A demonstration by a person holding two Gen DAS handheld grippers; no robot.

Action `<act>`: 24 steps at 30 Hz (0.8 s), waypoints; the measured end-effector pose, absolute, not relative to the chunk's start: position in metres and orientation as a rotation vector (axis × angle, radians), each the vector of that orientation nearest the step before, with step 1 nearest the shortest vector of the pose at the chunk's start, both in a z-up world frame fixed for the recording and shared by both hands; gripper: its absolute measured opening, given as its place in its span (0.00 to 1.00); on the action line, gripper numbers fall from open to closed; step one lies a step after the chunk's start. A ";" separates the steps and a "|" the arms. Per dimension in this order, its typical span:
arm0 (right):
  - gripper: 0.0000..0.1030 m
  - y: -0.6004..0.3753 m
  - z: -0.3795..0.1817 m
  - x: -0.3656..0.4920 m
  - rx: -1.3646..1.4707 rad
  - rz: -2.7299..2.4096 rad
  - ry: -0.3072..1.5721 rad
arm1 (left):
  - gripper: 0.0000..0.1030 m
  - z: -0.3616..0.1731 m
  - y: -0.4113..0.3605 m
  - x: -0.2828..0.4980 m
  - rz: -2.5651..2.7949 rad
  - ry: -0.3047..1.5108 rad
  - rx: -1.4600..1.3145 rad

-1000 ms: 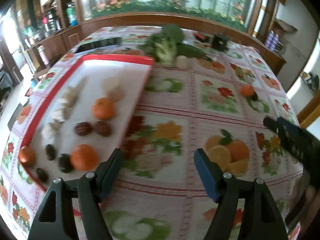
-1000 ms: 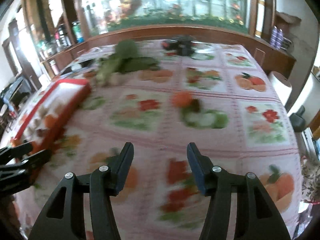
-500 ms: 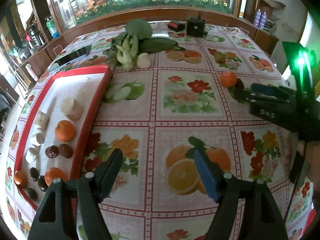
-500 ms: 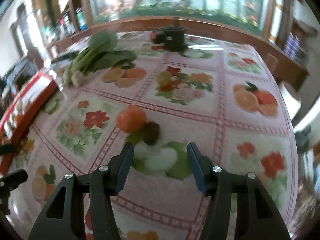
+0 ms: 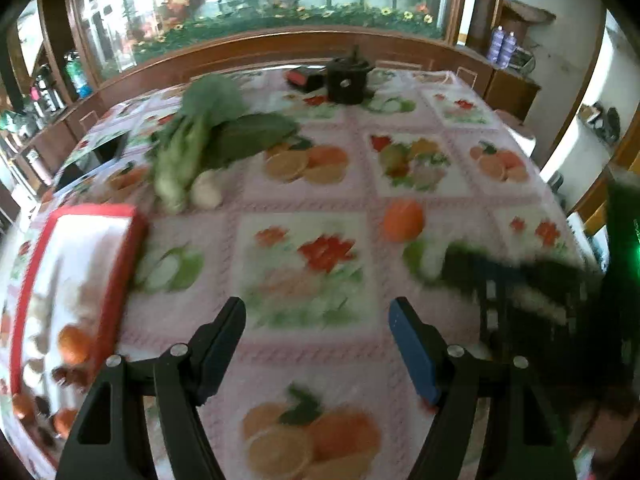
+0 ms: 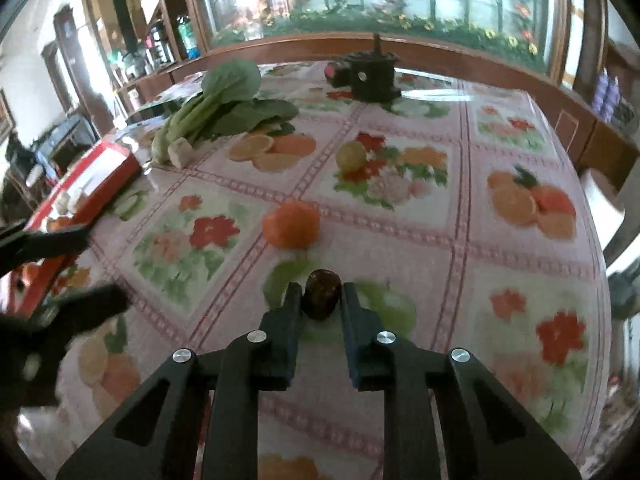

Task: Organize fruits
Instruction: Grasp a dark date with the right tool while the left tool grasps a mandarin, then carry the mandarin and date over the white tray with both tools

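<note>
Now the right claw [image 6: 317, 294] pinches the dark fruit [image 6: 322, 294], long axis upright.

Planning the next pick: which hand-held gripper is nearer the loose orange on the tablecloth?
Right. The right hand-held gripper, shut on a dark brown fruit, sits just short of the orange. The left hand-held gripper, open, hangs farther back toward the red tray.

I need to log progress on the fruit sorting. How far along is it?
Mostly done: the red-rimmed tray already holds several oranges and dark fruits. In hand: the right gripper has just closed its jaws on a dark brown fruit on the tablecloth. Left: carrying that fruit to the tray, then the loose orange beside it. The left gripper is open and empty.
</note>
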State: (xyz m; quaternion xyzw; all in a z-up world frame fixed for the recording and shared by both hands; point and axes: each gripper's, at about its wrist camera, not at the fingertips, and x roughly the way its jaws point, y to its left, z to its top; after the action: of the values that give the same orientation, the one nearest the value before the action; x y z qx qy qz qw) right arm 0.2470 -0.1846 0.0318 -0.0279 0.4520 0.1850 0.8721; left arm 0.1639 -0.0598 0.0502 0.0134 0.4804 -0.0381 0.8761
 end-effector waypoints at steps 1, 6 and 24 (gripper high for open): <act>0.19 -0.189 0.032 0.243 -0.045 0.389 0.950 | 0.75 0.050 -0.065 0.170 -0.092 0.997 0.028; 0.19 -0.207 0.034 0.234 0.015 0.386 0.961 | 0.76 0.042 -0.092 0.198 -0.120 1.003 0.036; 0.19 -0.214 0.033 0.232 0.076 0.345 0.943 | 0.34 0.018 -0.095 0.217 -0.171 1.039 -0.078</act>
State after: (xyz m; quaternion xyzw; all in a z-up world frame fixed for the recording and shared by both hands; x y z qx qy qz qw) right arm 0.2324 -0.2139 0.0326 0.0365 0.4520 0.1654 0.8758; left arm 0.2168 -0.0953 0.0180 -0.0370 0.4957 -0.0815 0.8639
